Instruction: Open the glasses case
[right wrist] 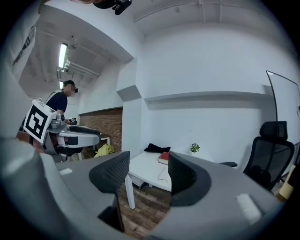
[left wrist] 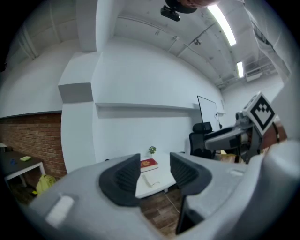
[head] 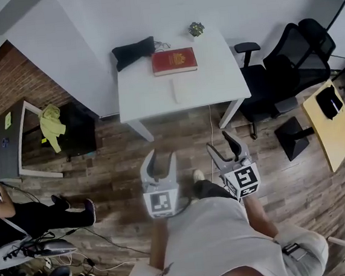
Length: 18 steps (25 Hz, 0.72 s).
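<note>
A white glasses case [head: 187, 90] lies shut near the front edge of a white table [head: 150, 91], in front of a red book [head: 174, 61]. I stand on the wooden floor short of the table, both grippers held level and pointing at it. My left gripper [head: 162, 158] is open and holds nothing; through its jaws the case [left wrist: 149, 180] shows far off. My right gripper [head: 225, 146] is also open and empty, and the case [right wrist: 163, 175] shows between its fingers at a distance. Neither gripper touches anything.
On the table's far side lie a black pouch [head: 134, 51] and a small potted plant [head: 196, 29]. Black office chairs [head: 287, 68] and a wooden side table [head: 332, 122] stand to the right. A grey desk [head: 6, 141] with a yellow-green cloth [head: 51, 125] is at the left; a seated person [head: 22, 218] and cables are nearby.
</note>
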Tool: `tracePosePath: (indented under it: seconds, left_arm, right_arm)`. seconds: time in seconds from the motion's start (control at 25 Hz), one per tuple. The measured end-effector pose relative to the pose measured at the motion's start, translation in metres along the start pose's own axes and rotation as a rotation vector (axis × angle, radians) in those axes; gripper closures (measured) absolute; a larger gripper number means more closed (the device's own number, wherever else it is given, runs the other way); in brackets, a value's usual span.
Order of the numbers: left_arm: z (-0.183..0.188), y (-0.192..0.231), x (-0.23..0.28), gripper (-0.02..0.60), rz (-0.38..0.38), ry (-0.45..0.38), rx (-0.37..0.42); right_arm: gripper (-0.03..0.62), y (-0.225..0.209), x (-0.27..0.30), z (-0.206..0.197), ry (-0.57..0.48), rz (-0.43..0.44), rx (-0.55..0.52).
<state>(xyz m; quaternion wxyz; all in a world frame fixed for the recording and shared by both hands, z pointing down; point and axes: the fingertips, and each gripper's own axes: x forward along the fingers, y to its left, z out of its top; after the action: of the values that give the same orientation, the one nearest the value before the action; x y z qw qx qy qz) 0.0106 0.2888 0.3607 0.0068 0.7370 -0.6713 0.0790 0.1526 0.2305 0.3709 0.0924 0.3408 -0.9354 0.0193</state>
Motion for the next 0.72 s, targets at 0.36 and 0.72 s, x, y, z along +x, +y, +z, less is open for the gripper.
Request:
tracePosePath:
  seconds: [0.36,0.72]
  left_arm:
    - [0.008,0.012,0.057,0.388,0.013,0.031,0.030]
    - [0.014,0.013,0.100,0.391,0.038,0.037,0.032]
  right_arm:
    - [0.339,-0.046,0.044,0.005,0.005,0.016,0.019]
    - [0.339,-0.081,0.075,0.005,0.007,0.050,0.027]
